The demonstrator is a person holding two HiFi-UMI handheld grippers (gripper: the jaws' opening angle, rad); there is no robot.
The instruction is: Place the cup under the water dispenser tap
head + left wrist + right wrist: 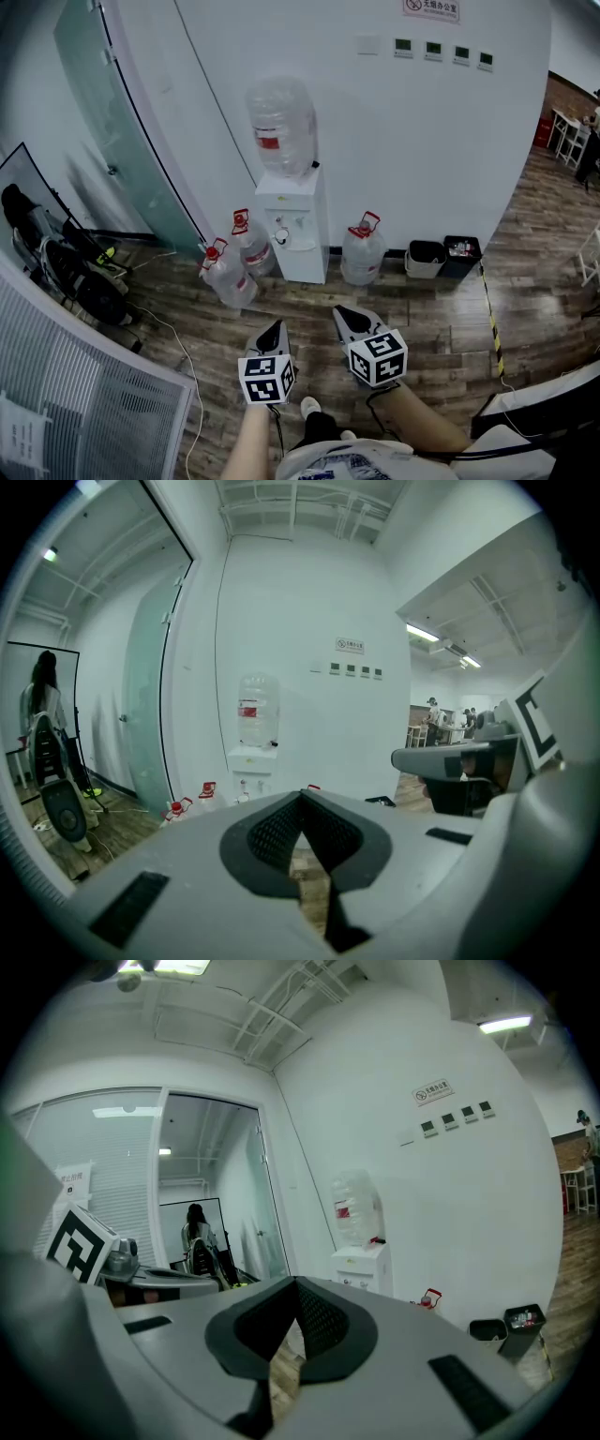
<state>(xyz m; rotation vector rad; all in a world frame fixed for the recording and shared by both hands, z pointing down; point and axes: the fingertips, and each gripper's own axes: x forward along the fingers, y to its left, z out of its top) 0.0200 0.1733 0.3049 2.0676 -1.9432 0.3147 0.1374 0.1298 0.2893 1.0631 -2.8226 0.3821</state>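
I can't pick out the cup for certain. The only candidate is a small pale round shape point(281, 236) in the tap recess of the water dispenser point(298, 225), far ahead of both sets of fingers, and it is too small to name. No cup sits between or beside the fingers in either gripper view.

The left gripper point(276, 328) has its fingers pressed together on nothing, and its own view point(302, 797) shows only floor past the tips. The right gripper point(343, 312) is the same, tips meeting with nothing between them point(295, 1283).

This fits two readings. Either the cup already stands at the tap and my hands are back from it, or it lies somewhere outside these views.

Risks as I judge them:
- **Knocking the cup over:** if that pale shape is the cup, closed tips arriving at the recess would tip it rather than take it.
- **Crowded approach:** jugs point(228, 272) stand on the floor ahead and left of the fingers, and another point(363, 248) ahead and right. A wide swing could bump them.
- **Depth:** the wide lenses flatten distance, so I could misjudge the reach.
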